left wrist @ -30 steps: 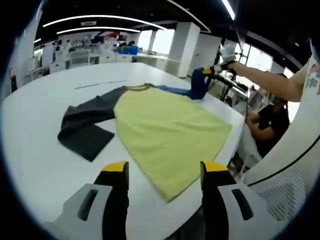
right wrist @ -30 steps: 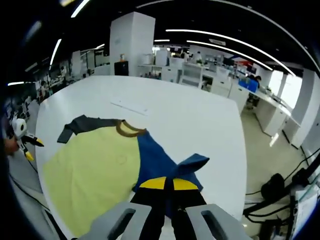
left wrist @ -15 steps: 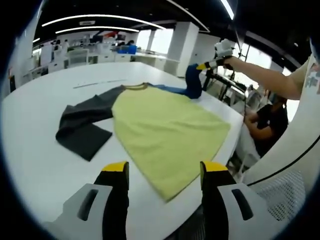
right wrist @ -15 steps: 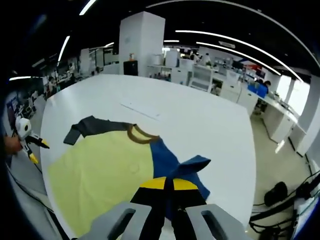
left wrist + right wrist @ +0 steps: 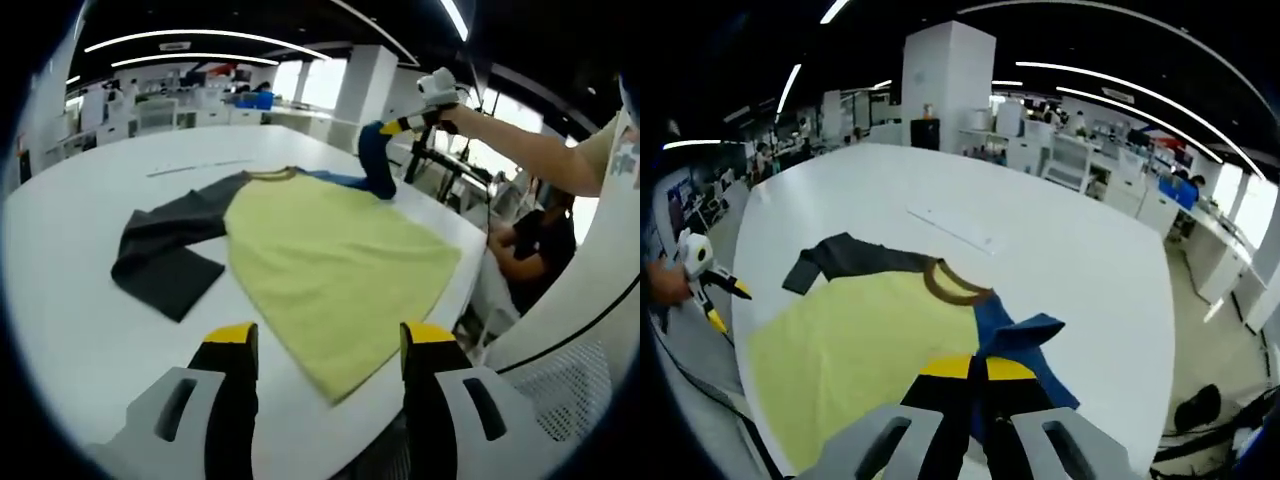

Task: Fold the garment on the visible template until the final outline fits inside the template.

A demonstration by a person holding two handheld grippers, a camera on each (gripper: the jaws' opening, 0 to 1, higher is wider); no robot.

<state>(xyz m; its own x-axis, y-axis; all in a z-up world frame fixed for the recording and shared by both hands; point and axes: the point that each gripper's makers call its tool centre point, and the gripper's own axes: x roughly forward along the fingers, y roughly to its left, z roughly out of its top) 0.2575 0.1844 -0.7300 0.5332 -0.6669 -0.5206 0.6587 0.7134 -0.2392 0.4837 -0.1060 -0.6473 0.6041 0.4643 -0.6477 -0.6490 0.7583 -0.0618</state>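
Now | right gripper (image 5: 975, 368) jaws clamped on blue sleeve (image 5: 1025, 335) | left gripper (image 5: 330, 345) jaws apart

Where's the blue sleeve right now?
The blue sleeve is lifted off the white table, pinched in the right claw, at the far right of the left gripper view, beside the shirt's yellow body and brown collar.
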